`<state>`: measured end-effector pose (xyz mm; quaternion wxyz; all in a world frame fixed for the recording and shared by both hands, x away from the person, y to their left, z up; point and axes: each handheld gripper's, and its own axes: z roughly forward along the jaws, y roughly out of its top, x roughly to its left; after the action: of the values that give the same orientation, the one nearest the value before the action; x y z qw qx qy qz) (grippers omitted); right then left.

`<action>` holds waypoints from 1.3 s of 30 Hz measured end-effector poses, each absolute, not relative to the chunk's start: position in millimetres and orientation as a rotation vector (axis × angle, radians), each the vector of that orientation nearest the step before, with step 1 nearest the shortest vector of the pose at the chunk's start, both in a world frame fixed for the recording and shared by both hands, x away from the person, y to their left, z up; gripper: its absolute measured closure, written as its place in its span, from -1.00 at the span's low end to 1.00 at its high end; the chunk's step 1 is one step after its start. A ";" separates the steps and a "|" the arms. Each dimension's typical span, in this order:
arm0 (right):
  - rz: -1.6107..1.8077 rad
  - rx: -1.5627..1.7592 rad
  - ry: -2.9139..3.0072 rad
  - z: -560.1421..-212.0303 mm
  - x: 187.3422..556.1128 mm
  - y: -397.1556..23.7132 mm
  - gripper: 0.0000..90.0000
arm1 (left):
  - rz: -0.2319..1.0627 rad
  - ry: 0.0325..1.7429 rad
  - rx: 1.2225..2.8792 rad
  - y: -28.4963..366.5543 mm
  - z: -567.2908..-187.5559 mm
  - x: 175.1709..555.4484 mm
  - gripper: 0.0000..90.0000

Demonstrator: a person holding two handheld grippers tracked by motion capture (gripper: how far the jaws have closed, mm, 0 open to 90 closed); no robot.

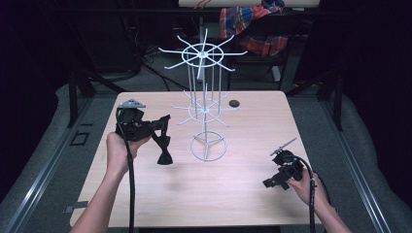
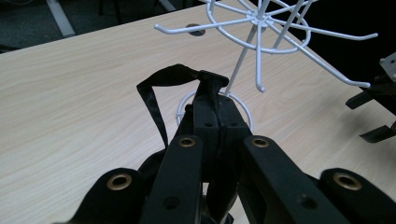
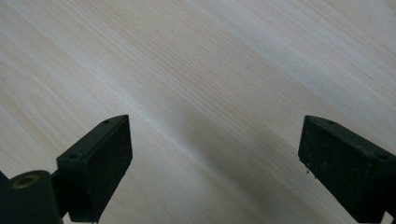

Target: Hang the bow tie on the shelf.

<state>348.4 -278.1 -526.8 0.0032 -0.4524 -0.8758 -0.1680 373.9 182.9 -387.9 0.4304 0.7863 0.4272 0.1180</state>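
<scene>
Gripping a black bow tie (image 1: 164,156) by its strap, my left gripper (image 1: 163,127) hangs above the left half of the wooden bench (image 1: 209,199), jaws clamped tight on the band; in the left gripper view the strap (image 2: 161,84) loops out from between them, and the bow dangles just clear of the bench. Near it on the right stands a white wire rack (image 1: 206,82), its round base (image 1: 208,147) on the bench and hooked arms spreading at two levels. Farther right, my right gripper (image 1: 271,183) sits low over the bench, jaws spread wide and empty.
</scene>
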 end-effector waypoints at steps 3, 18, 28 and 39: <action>-0.526 -1.418 -2.746 -526.7 348.4 -278.0 -0.79 | 0.292 1.066 1.962 181.6 -387.7 374.0 0.97; -0.543 -1.429 -2.733 -527.2 348.1 -278.2 -0.78 | 0.280 1.029 1.973 171.4 -385.0 367.0 0.97; -0.560 -1.448 -2.726 -527.4 347.4 -278.2 -0.78 | 0.272 1.013 1.978 167.1 -383.3 361.0 0.97; -0.519 -1.425 -2.740 -526.1 348.6 -280.8 -0.78 | 0.273 0.992 2.029 143.4 -389.3 363.5 0.97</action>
<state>348.6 -280.8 -526.1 0.0048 -0.4550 -0.8749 -0.1657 363.5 143.4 -389.3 0.4200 0.8094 0.3959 0.1089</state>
